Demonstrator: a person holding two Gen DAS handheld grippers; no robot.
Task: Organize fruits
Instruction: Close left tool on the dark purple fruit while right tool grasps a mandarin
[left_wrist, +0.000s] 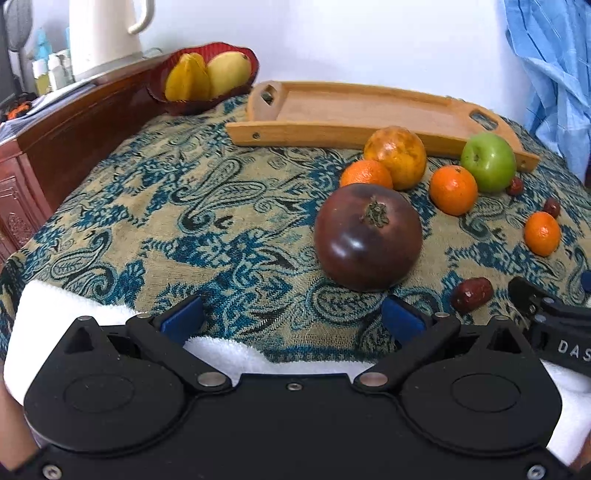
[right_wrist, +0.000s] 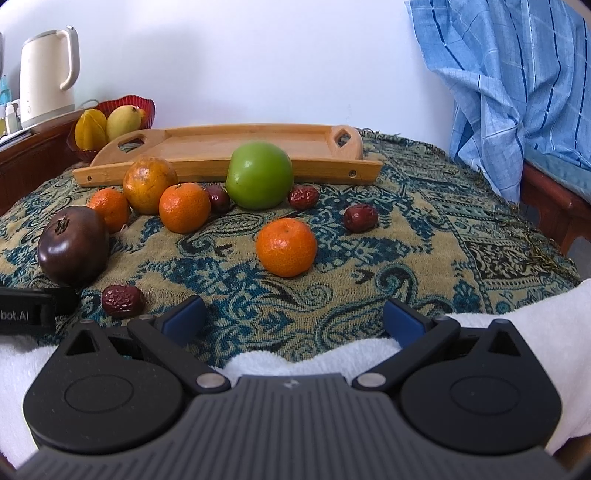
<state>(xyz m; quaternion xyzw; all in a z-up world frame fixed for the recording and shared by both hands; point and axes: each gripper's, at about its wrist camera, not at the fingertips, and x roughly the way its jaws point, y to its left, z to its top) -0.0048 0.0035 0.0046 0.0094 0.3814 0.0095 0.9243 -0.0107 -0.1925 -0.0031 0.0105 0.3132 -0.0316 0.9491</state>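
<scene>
Both claws, left (left_wrist: 291, 319) and right (right_wrist: 293, 317), gape apart, dark tomato (left_wrist: 367, 237) just beyond left.

Loose fruits (right_wrist: 286, 246) before wooden tray (right_wrist: 207, 147)

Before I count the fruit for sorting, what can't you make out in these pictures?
- Red bowl, both views: its wall hides everything below the tops of the two yellow fruits.
- Dates: one sits half behind a tangerine in the right view; the apple could hide more.
- Wooden tray, right view: the apple covers part of its floor.
- Kettle, left view: top cut off by the edge.
</scene>
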